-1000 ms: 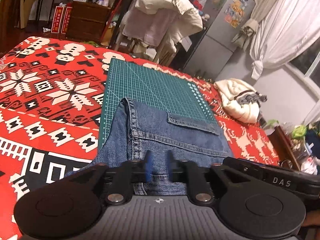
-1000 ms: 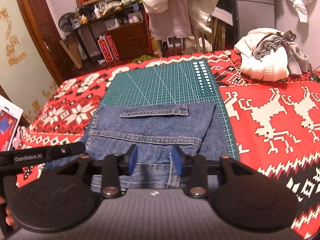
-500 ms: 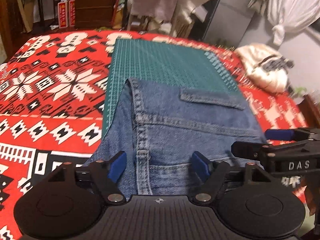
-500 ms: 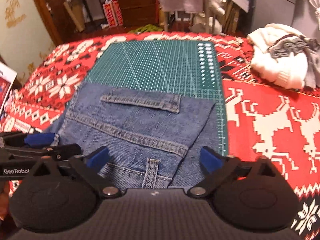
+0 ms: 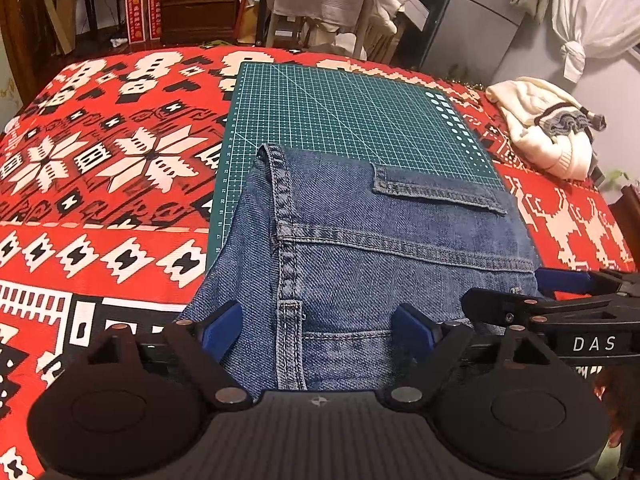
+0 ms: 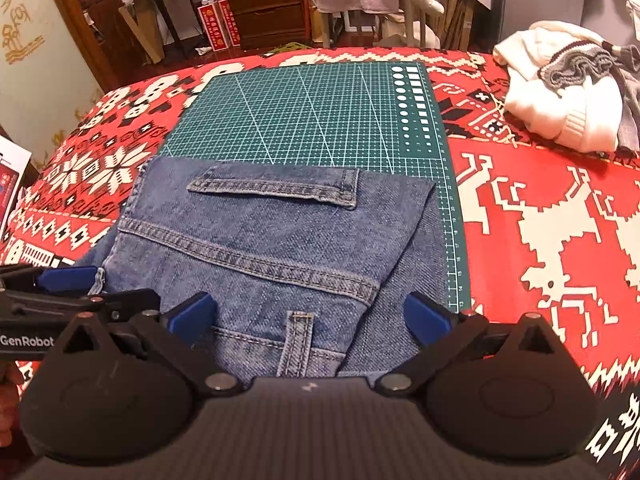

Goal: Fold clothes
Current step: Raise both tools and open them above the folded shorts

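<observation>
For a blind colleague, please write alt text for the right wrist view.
Open right tongs hover over folded jeans on a green mat, on a red patterned cloth. The left tongs are at left; a white sweater lies far right.

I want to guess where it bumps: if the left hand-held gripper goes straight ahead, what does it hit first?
Probably the folded jeans right under the open left hand-held gripper; the green cutting mat comes after.
</observation>
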Demonstrator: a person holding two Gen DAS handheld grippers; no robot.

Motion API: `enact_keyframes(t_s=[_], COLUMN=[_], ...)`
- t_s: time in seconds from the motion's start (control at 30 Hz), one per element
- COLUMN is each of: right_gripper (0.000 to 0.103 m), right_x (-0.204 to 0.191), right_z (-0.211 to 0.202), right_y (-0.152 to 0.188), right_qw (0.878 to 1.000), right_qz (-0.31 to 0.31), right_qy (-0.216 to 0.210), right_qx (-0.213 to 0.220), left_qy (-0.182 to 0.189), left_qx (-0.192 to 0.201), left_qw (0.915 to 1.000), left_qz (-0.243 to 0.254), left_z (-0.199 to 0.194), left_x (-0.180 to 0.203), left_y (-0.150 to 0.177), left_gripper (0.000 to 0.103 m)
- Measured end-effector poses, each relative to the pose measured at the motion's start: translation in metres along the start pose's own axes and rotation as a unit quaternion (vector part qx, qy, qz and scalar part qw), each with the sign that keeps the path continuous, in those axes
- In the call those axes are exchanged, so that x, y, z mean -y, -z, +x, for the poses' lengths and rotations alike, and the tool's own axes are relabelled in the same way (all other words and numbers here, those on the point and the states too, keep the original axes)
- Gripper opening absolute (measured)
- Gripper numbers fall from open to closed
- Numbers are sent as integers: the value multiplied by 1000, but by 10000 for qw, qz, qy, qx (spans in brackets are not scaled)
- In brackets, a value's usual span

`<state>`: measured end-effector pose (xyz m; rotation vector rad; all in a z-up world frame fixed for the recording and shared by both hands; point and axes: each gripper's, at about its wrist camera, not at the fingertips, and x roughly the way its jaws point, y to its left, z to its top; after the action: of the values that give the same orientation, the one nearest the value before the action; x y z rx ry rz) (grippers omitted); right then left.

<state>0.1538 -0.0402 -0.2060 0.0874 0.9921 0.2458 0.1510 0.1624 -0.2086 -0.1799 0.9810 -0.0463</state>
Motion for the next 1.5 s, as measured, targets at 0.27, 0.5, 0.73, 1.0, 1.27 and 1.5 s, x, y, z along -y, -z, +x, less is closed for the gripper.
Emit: enact_keyframes(t_s=[0.27,0.5,0.73,1.0,1.27,1.5], right_gripper=[103,103,103,103,103,103], right_x=[9,22,9,-3,-2,-7], right_z=[1,1,5,13,17,20], right_y=[-2,-6,-6,-15,-20,-22], right_qw=[9992,9939,9966,9962,9952,9932], right_qz=[395,1088,810,697,740,877], right_qy=[-49,-166,111,421,464,697], right_qx=[46,83,43,-318,-450,-329], left_qy=[-7,63,80,171,59,-2], left_qx=[13,-239,-441,-500,-693,-712], left_qw=[9999,9997,9989,9985,9975,9975], left_qz=[-119,15,128,107,76,-38], left_z=[2,9,12,12,16,16], left_x=[2,7,8,4,8,8], left_y=[-2,-7,-12,-13,-21,-22], left_gripper=[90,103,103,103,103,103])
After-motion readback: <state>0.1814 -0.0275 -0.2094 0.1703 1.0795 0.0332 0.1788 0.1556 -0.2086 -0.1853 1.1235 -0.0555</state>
